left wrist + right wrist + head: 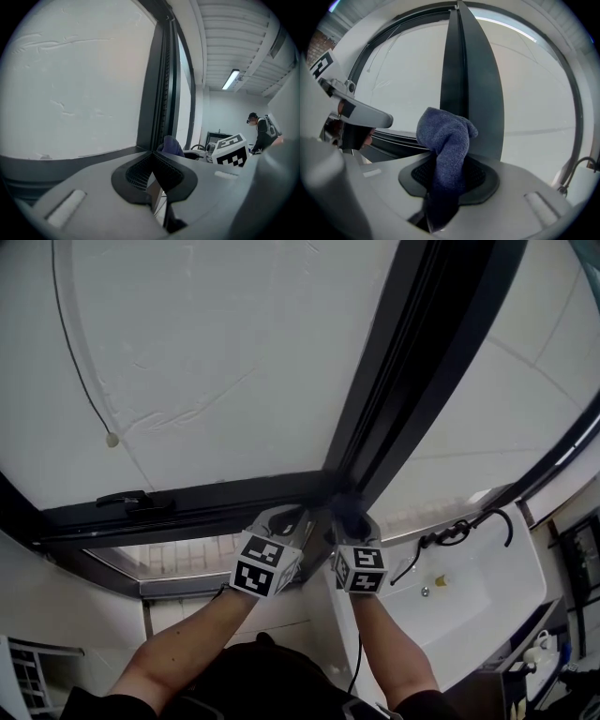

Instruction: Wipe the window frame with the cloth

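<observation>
A blue-grey cloth [446, 150] sticks up from my right gripper [449, 177], whose jaws are shut on it. The cloth's bunched top rests against the foot of the dark upright window frame bar [465, 84]. In the head view the right gripper [354, 532] is at the corner where that upright bar [412, 362] meets the horizontal bar [216, 498]. My left gripper [283, 532] sits just left of it, jaws shut with nothing between them. The left gripper view shows its closed jaws [152, 176], the cloth [170, 146] beyond, and the frame bar [157, 89].
Frosted white panes [216, 362] fill both sides of the frame. A window handle [131, 499] lies on the lower bar at left, and a thin cord [80, 371] hangs over the left pane. A white sink [459, 587] with tap is below right. A person [260, 133] stands far off.
</observation>
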Demonstrator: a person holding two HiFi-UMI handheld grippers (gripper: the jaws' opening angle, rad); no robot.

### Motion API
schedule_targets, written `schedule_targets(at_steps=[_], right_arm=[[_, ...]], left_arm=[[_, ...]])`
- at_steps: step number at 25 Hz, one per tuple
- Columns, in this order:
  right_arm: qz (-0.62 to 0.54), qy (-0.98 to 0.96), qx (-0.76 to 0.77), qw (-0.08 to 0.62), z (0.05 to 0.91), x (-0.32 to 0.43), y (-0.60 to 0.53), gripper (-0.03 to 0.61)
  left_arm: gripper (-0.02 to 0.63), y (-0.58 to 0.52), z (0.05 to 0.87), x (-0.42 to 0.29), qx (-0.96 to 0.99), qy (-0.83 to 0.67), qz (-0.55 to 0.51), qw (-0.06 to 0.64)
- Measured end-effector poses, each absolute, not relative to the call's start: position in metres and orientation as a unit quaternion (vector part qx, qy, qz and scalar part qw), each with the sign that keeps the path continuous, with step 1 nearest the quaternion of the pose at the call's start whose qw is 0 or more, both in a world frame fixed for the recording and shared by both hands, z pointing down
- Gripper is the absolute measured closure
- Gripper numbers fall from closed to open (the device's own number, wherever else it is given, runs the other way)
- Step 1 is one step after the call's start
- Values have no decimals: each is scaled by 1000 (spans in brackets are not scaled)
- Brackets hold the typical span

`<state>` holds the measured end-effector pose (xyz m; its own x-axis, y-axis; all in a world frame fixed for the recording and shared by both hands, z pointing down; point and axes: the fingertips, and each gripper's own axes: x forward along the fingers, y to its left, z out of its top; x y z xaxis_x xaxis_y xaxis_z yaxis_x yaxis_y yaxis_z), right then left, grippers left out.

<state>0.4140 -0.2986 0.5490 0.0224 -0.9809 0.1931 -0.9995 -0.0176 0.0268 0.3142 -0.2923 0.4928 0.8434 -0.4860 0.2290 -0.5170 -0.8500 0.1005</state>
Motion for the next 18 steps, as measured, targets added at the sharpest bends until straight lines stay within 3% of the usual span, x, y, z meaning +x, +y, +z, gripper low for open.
schedule_targets(at_steps=[18], right_arm=[[113, -725, 674, 83, 563, 415, -255, 456]], left_arm=[[620, -285, 507, 312, 953, -269, 104, 92]])
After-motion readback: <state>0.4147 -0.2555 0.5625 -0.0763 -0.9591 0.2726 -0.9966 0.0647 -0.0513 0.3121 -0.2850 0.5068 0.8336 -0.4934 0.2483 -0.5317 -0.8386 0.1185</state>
